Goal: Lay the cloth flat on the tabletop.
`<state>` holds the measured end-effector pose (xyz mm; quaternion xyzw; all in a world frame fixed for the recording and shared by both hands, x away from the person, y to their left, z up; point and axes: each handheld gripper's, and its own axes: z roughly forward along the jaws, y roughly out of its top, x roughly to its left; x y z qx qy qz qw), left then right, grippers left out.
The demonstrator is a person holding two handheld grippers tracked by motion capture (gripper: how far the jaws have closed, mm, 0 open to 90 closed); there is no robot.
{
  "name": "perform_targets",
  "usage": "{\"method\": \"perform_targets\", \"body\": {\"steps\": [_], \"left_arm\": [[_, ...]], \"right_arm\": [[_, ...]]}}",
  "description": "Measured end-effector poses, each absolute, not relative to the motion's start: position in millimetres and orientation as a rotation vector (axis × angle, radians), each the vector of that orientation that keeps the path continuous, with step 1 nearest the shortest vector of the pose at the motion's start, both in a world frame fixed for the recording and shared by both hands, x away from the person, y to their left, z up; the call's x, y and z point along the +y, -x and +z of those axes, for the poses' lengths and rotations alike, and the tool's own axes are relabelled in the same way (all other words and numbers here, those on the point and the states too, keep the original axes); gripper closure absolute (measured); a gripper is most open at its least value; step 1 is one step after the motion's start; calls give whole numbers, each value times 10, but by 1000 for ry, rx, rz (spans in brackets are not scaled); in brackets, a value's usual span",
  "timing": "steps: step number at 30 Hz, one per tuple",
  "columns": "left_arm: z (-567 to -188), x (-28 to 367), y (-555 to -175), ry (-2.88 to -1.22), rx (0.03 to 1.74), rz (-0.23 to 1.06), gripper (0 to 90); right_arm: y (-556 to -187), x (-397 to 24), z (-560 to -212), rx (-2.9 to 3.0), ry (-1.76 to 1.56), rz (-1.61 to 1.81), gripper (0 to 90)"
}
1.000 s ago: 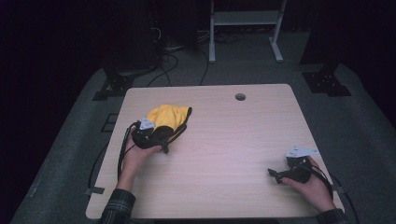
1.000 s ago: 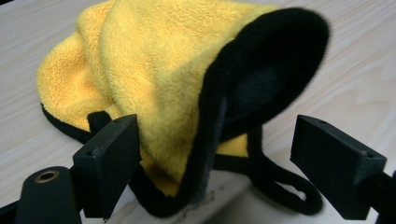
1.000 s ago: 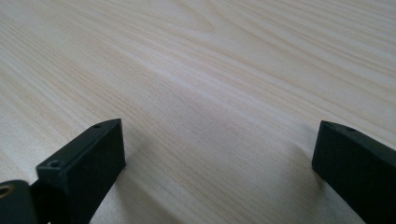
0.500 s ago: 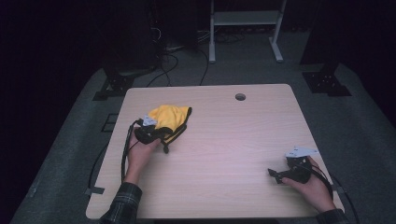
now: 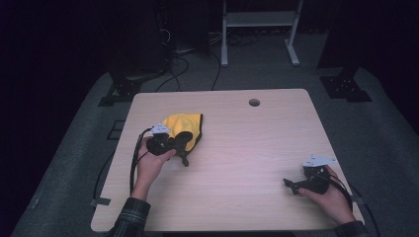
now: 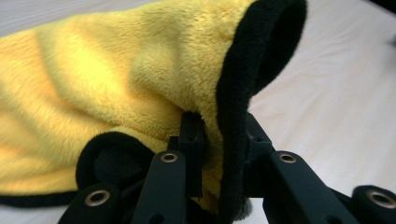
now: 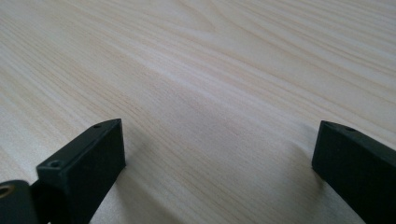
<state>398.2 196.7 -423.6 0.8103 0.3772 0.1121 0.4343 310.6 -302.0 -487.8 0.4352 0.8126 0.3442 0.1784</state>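
Light wood-grain rectangular table top (image 5: 247, 148) with rounded corners, pale and bare across its middle and right half. Small round grommet hole (image 5: 254, 102) near the far edge, a little right of centre. Table stands on a grey carpeted floor (image 5: 390, 143). Behind the far edge: white metal frame stand (image 5: 259, 19) with two legs and flat feet on the floor. Left of it, loose black cables (image 5: 185, 61) trail over the carpet. Black flat base plates, probably of tripods or stands, at far left (image 5: 118, 94) and far right (image 5: 346, 86) of the table. Dark square floor hatch (image 5: 116, 129) beside the table's left edge. Background is dark.
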Motion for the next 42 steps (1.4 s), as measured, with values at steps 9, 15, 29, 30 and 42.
{"method": "perform_targets", "body": {"steps": [9,15,29,30,42], "left_arm": [[-4141,1700,-3777,-2009,828,137,741],[-4116,1458,-3632,-2039,740,51,742],[-4165,787,-3432,-2090,554,-116,706],[-4183,762,-3441,-2088,559,-116,694],[-4118,904,-3499,-2041,594,-54,419]], "right_arm": [[-3106,-3020,-4878,2299,-1230,974,16],[-3106,-3020,-4878,2298,-1230,974,16],[-3106,-3020,-4877,2299,-1230,973,16],[-3106,-3020,-4878,2298,-1230,974,16],[-3105,-3020,-4878,2299,-1230,974,16]]}}
